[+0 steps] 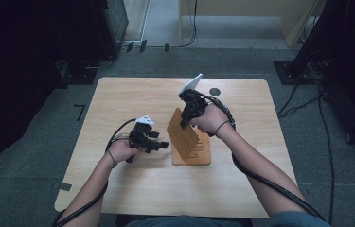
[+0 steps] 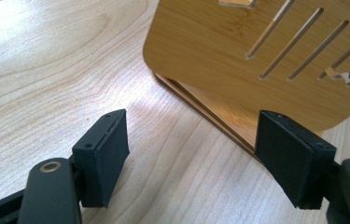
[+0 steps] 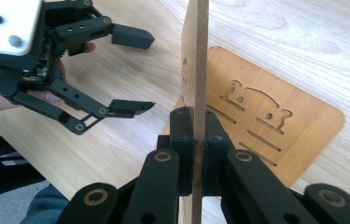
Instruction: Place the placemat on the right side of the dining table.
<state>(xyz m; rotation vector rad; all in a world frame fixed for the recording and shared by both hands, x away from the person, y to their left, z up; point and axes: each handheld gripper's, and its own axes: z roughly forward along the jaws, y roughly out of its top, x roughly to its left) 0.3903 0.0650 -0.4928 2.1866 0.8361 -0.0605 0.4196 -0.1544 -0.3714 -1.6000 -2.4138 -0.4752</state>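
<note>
The stand (image 1: 191, 142), a two-panel bamboo piece with slots cut through it, sits near the middle of the table (image 1: 118, 99), and everything else is best placed against it. Its base panel (image 3: 275, 126) lies flat on the wood; its upper panel (image 3: 196, 70) is tilted up from the base's far-left edge, hinged or resting there, I cannot tell which. The right gripper (image 3: 199, 140) comes in over the stand from the far side and is clamped narrow on the upper panel's edge, one pad to each face. The left gripper (image 2: 200, 154) hangs just left of the stand with its jaws spread wide and nothing between them, its pads (image 2: 105, 154) low over the table and aimed at the near-left corner where the two panels meet. The main risk, in my judgement, is the upper panel: it is held by a thin edge alone, so a small twist of the right hand could lever it out of the pads and let it slap down on the base. Next, the base is pinned by nothing, so any pull on the raised panel may drag or tip the whole stand across the table. Lastly, the open left jaws are close enough to knock the base corner if they advance carelessly.
</note>
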